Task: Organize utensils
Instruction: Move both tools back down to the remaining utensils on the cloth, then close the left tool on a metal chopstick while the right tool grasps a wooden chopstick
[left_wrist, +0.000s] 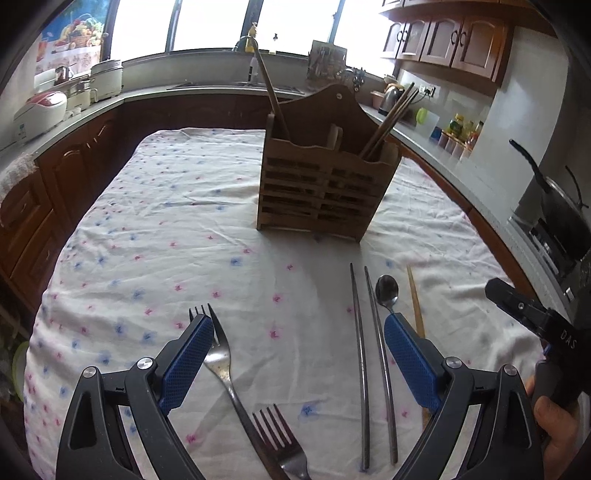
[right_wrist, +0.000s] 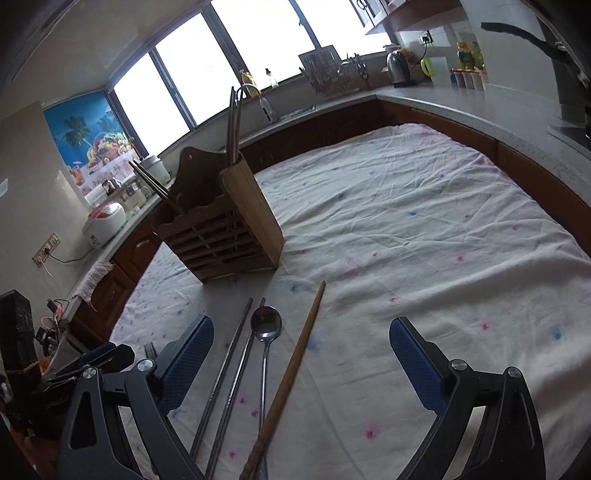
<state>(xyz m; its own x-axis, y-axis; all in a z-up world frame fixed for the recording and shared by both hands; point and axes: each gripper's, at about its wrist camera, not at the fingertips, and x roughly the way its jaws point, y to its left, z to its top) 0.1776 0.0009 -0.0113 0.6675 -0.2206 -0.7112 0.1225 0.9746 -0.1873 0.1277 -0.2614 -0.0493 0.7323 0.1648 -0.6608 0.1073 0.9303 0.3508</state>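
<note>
A slatted brown wooden utensil caddy (left_wrist: 325, 188) stands upright on a table draped in a white cloth with small pink and blue flowers (left_wrist: 177, 221), and everything else is placed from it. Long wooden utensil handles (left_wrist: 271, 92) rise from its left compartment and dark chopsticks (left_wrist: 391, 118) lean out of its right one; in the right wrist view a pair of metal chopsticks (right_wrist: 234, 122) also stands in it. On the cloth near the caddy's front, on the camera side, lie two silver metal chopsticks (left_wrist: 364, 369) side by side, a silver metal spoon (left_wrist: 387, 290) just beside them with its bowl toward the caddy, and a single brown wooden chopstick (right_wrist: 291, 373) on the spoon's far side. Further to the caddy's front left lie two silver metal forks (left_wrist: 221, 365), their handles crossing. The left gripper (left_wrist: 299, 325) hovers over this cutlery with its blue-padded jaws spread wide and nothing between them. The right gripper (right_wrist: 301, 326) hangs above the spoon and wooden chopstick, likewise wide apart and empty.
</note>
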